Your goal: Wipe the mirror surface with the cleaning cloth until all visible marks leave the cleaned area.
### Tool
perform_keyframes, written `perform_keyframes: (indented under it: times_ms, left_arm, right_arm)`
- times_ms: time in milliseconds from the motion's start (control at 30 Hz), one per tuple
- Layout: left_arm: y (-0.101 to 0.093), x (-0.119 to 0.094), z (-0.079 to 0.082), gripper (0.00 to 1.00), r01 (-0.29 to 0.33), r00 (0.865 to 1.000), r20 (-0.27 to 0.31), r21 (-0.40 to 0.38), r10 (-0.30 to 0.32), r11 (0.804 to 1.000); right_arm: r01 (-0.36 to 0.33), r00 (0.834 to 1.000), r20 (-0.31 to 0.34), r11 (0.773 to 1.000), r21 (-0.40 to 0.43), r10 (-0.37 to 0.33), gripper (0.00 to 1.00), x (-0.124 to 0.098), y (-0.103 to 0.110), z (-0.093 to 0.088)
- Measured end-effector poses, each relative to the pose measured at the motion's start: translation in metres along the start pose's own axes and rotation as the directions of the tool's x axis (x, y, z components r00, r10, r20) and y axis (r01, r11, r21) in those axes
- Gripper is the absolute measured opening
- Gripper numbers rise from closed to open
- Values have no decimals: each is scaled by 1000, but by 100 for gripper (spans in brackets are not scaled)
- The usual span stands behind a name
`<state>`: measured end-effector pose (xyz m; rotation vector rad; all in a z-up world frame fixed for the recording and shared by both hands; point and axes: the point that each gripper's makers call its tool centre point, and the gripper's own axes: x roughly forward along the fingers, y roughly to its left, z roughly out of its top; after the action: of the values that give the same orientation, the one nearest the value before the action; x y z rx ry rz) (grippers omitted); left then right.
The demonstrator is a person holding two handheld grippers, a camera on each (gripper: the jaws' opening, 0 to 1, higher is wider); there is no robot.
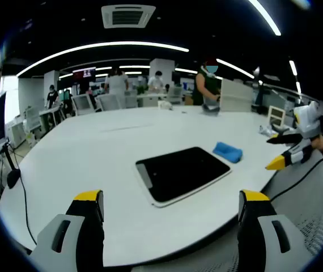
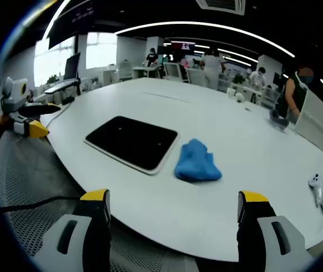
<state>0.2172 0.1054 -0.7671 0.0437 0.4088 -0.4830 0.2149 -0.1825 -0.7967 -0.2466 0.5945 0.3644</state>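
Observation:
A dark rectangular mirror (image 1: 181, 173) (image 2: 132, 141) with a pale rim lies flat on the white table (image 1: 93, 153) (image 2: 246, 147). A crumpled blue cloth (image 1: 228, 152) (image 2: 198, 162) rests on the table just beside the mirror's short edge, apart from both grippers. My left gripper (image 1: 173, 212) hovers open over the table's near edge, short of the mirror. My right gripper (image 2: 174, 212) is open above the near edge, the cloth straight ahead. The right gripper (image 1: 289, 150) shows at the right of the left gripper view; the left gripper (image 2: 28, 126) shows at the left of the right gripper view.
A black cable (image 1: 22, 198) runs over the table's left edge. Small white items (image 2: 320, 190) lie at the table's far right. Several people (image 1: 207, 85) stand among desks and monitors beyond the table. Perforated grey flooring (image 2: 31, 181) lies below the table edge.

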Motion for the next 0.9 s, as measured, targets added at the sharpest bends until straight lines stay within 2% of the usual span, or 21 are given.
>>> perform_keyframes:
  times_ms: [233,900]
  left_arm:
    - [0,0,0,99,-1,1000,2,0,1,1000]
    - [0,1,0,99,-1,1000,0,-4,1,1000]
  right_arm:
    - [2,1000,-17,1000,-19,-3,89,0,0,-3]
    - [-1,1000,-10,1000,-18,1,89,0,0,-1]
